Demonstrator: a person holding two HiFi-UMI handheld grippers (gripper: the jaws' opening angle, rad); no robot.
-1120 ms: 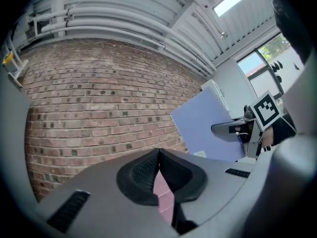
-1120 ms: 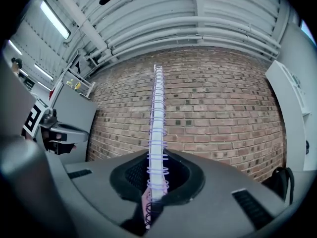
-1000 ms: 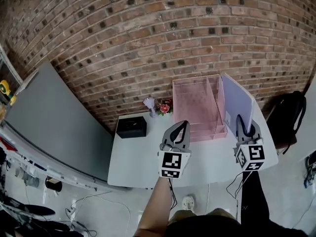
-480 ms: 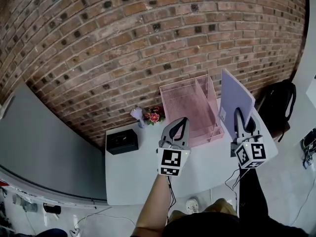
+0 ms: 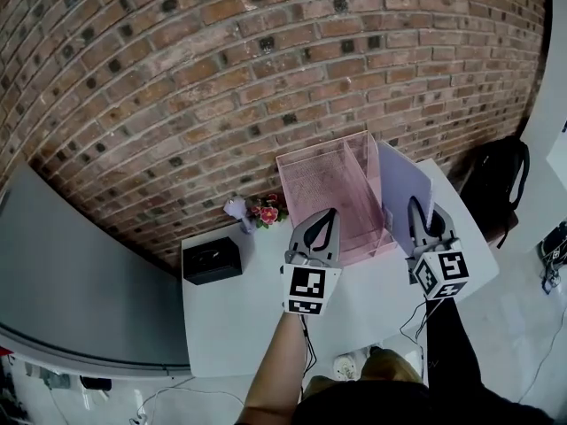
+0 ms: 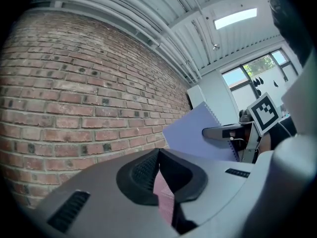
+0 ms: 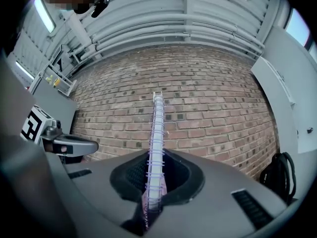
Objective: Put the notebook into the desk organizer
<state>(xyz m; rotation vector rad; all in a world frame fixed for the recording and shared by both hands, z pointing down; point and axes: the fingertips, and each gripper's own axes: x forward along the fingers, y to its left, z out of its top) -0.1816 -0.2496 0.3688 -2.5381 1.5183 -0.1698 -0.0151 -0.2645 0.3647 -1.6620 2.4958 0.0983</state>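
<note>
**Operator:** What is the state of each tool?

**Technician:** The right tool (image 5: 416,209) holds the notebook (image 5: 403,189) by its spiral-bound edge. Its jaws are narrow and closing, and the wire binding stands between them. The left tool (image 5: 328,216) carries nothing. Its jaws are together, and it hovers over the front of the organizer (image 5: 310,180).

**Operator:** Where is the notebook in relation to the organizer?

**Technician:** It is upright above the bench (image 5: 239,308), just beside the pink organizer's right wall. From these views I cannot tell whether the cover touches that wall.

**Operator:** What is the recommended procedure for insertion?

**Technician:** This is my judgement only:
1. Hold the cover parallel to the organizer's upright divider before moving sideways. A skewed cover is likely to catch on a wall.
2. Raise the lower edge clear of the rim, then shift left until it hangs over one compartment.
3. Lower it straight and slowly. The grip is on the binding alone, so the free pages may swing or fan out.
4. The organizer looks light and may slide. Brace its front edge with the left tool if it does.
5. Open the right tool only once the notebook's bottom edge is resting inside.
</note>
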